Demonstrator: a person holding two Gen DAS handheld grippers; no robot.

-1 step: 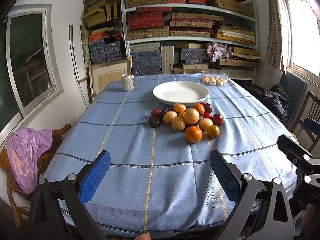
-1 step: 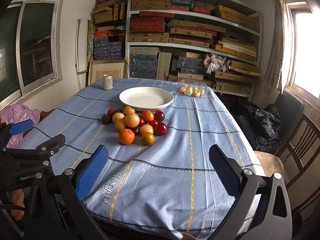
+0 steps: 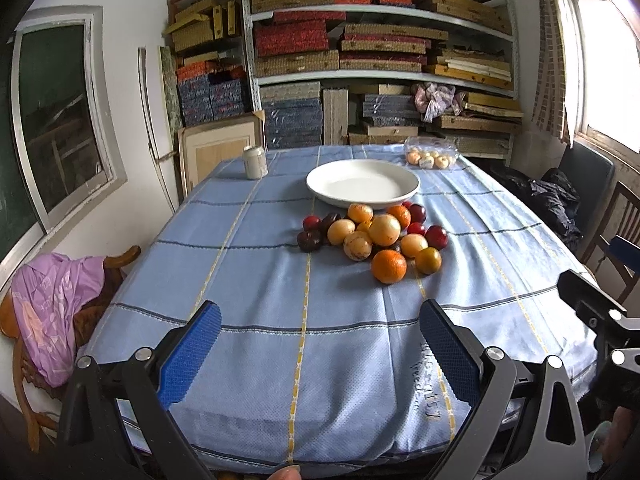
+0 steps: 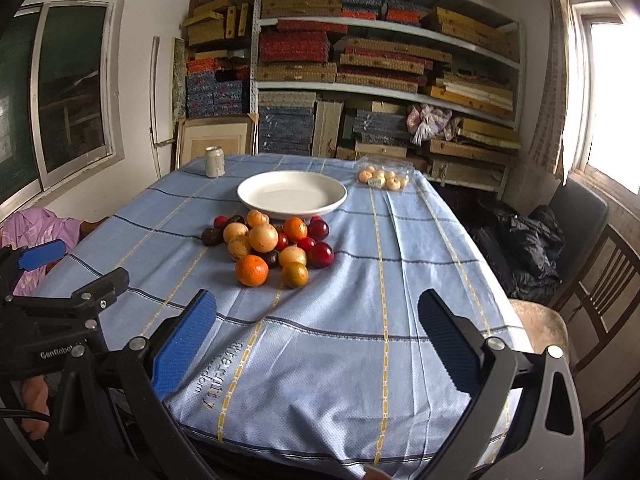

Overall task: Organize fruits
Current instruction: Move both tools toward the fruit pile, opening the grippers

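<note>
Plate: my white plate [image 3: 362, 185] sits in the middle of the frame with nothing in it.
Clear box: at the upper right of the plate, a clear box [image 3: 430, 153] holds small pale round things.
Fruit: the fruit pile [image 3: 374, 236] lies on the cloth just below the plate, touching its near rim.
Orange: one big orange [image 3: 389, 266] is the fruit closest to me.
My left claw [image 3: 320, 344]: spread wide, holding nothing, low in the frame, well apart from the fruit.
My right claw [image 4: 318, 332]: spread wide too, holding nothing.
Table: a blue cloth [image 3: 248, 280] with yellow lines covers it; a can [image 3: 255, 162] stands at the upper left.
Room: shelves [image 3: 380, 72] full of flat boxes fill the back wall.
</note>
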